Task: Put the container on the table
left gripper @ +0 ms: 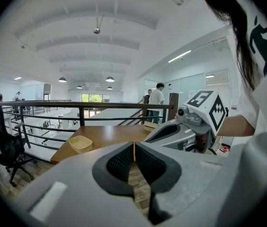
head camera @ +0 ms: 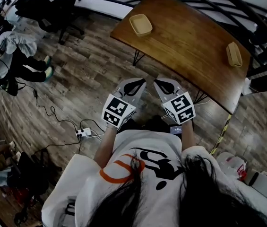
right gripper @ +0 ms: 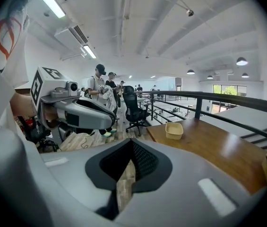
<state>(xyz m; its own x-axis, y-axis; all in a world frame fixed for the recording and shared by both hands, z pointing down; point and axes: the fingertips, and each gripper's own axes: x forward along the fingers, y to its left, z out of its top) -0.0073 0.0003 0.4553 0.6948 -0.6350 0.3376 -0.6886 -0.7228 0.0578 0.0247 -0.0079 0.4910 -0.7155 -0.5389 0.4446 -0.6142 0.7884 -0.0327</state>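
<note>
Wooden table (head camera: 190,46): tan container (head camera: 141,24) at left end, empty; second container (head camera: 234,54) near right edge. Left gripper (head camera: 139,82), right gripper (head camera: 160,82) clenched empty, over floor (head camera: 86,79) beside table's near edge.

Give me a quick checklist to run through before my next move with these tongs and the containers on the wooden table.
1. Left tongs empty: ok, shut on nothing.
2. Right tongs empty: ok, shut on nothing.
3. Tongs opened for a grasp: not ok, both shut.
4. Tongs over the table: not ok, both short of its near edge.
5. Bare space on table: ok, between the left container and the right container.
</note>
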